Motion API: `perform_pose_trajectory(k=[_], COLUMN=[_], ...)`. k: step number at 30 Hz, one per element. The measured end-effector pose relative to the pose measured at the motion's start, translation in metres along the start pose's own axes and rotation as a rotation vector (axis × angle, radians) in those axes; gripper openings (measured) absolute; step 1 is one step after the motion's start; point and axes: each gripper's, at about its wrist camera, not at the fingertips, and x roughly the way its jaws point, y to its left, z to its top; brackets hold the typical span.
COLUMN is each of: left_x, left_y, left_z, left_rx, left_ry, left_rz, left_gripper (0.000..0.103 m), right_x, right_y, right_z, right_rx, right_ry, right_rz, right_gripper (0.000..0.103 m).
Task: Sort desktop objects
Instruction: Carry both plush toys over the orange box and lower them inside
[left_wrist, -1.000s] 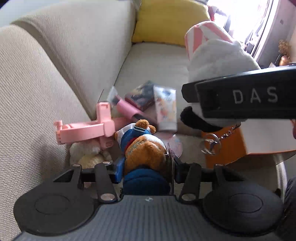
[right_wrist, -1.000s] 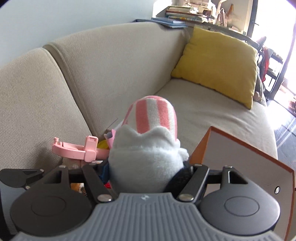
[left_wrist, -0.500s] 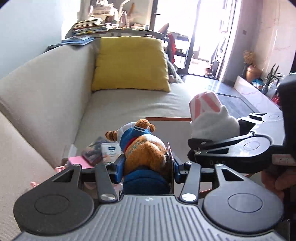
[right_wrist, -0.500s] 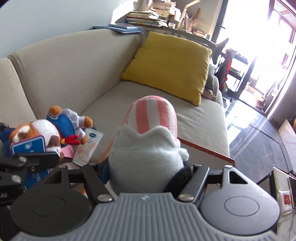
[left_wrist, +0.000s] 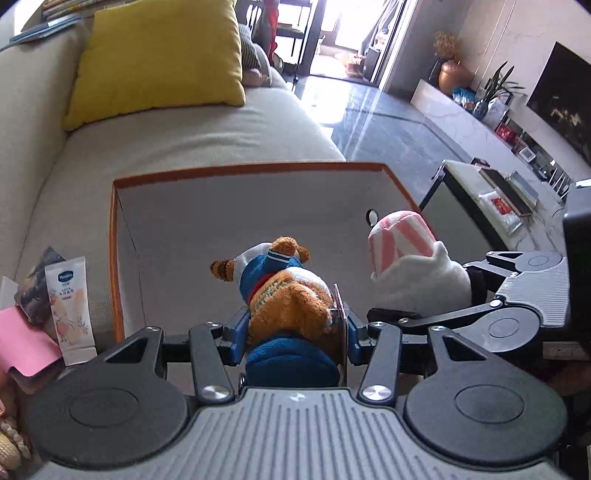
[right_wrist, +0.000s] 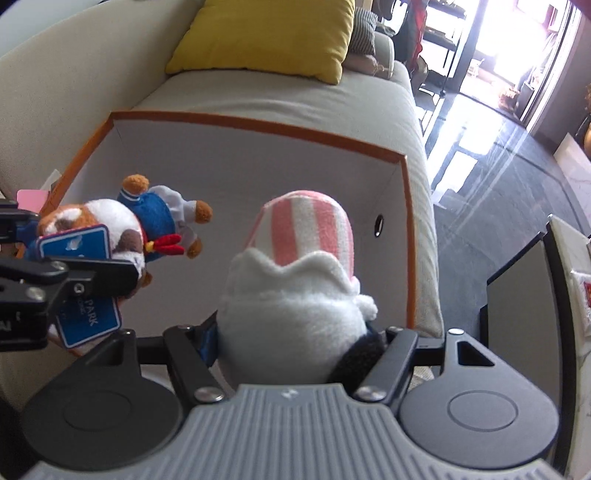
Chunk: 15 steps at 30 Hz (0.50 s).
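Observation:
My left gripper (left_wrist: 293, 325) is shut on a brown plush bear in a blue and white outfit (left_wrist: 284, 291), also seen as the bear (right_wrist: 122, 229) at the left of the right wrist view. My right gripper (right_wrist: 295, 332) is shut on a white plush with a pink-striped hat (right_wrist: 299, 280); that plush (left_wrist: 410, 258) shows at the right of the left wrist view. Both toys hang over an open white box with an orange rim (left_wrist: 243, 173), whose rim (right_wrist: 258, 122) rests on the beige sofa.
A yellow cushion (left_wrist: 159, 55) leans at the sofa's far end. Left of the box lie a cream tube (left_wrist: 70, 306), a pink item (left_wrist: 22, 343) and a dark packet (left_wrist: 37, 291). A dark side table (left_wrist: 491, 199) stands right of the sofa.
Both grippers swung right from the pile of items by the sofa back and now hang over the box, each still holding its plush toy.

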Motion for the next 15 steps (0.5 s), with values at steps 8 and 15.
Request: perform_pose_trajectory(k=[8,15], left_x=[-0.011,-0.039], left_y=[0.007,0.004], left_z=[-0.031,-0.073], left_rx=[-0.045,-0.066], left_ry=[0.083,0.111], left_rz=[0.084,0.086], left_gripper=[0.057,0.058], right_x=[0.012,-0.003], right_y=[0.018,0.032], right_z=[-0.011,-0.05], right_rx=[-0.02,0.021], right_ry=[0.065,0.118], right_rz=[0.063,0.081], right_gripper=[0.071,0.071])
